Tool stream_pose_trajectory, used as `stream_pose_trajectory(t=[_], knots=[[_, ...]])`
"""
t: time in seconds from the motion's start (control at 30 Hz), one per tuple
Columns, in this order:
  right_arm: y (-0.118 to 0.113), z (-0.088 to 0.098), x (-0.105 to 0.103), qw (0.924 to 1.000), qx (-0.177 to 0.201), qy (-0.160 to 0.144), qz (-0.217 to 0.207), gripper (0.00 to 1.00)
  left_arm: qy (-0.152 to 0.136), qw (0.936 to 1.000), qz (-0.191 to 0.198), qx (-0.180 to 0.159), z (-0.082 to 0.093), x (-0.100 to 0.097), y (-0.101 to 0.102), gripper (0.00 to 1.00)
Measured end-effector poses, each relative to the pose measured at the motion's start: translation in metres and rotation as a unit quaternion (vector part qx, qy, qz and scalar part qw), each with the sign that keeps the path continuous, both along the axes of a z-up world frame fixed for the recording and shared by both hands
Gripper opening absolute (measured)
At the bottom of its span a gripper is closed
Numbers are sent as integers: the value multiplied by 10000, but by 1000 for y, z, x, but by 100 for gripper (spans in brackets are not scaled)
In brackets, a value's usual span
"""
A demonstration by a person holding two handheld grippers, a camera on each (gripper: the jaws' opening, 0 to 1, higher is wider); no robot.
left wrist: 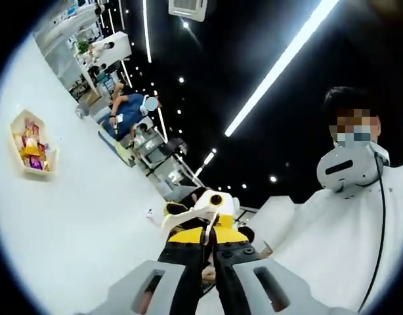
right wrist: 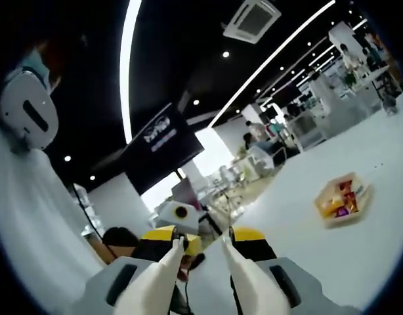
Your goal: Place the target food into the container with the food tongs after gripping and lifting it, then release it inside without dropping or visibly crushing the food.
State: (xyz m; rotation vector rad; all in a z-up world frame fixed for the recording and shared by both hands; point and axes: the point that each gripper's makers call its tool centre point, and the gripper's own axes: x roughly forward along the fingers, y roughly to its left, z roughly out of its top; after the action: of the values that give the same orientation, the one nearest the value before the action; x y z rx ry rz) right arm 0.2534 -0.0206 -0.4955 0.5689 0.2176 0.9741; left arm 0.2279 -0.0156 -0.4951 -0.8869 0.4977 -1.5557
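A cream hexagonal tray (left wrist: 32, 149) of several colourful wrapped snacks lies on the white table, far off to the left in the left gripper view. In the right gripper view the same tray (right wrist: 344, 197) sits well off to the right. My right gripper (right wrist: 203, 241) holds white food tongs (right wrist: 244, 275) between its jaws. The two tong arms rise side by side with a narrow gap and nothing between their tips. The black, yellow-tipped fingers (left wrist: 187, 252) of my left gripper (left wrist: 211, 241) stand close together and hold nothing that I can make out. Both grippers point up, away from the tray.
The white table (left wrist: 90, 236) spreads wide around the tray. A person in a white garment (left wrist: 346, 236) with a white headset stands close by, also at the left edge as a white sleeve (right wrist: 31, 216). More tables and people are far behind.
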Motion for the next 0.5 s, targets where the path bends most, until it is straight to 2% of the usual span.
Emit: stream_pose_trajectory(t=[0.03,0.07,0.2,0.33,0.5], knots=[[0,-2,1,10000,57,72,15,32,-101,9999,29,-45,3,-1,1,0],[-1,0,2,9997,204,131,-11,32,-82,10000,28,-12,4,-1,1,0],[1,2,1,9998,162,57,34,33,-275,9996,56,58,6,-2,2,0],[-1,1,3,10000,49,-45,26,36,-327,9994,99,86,5,-1,3,0],[-3,-4,0,9998,-100,3,154,38,-405,9990,68,163,4,-4,3,0]])
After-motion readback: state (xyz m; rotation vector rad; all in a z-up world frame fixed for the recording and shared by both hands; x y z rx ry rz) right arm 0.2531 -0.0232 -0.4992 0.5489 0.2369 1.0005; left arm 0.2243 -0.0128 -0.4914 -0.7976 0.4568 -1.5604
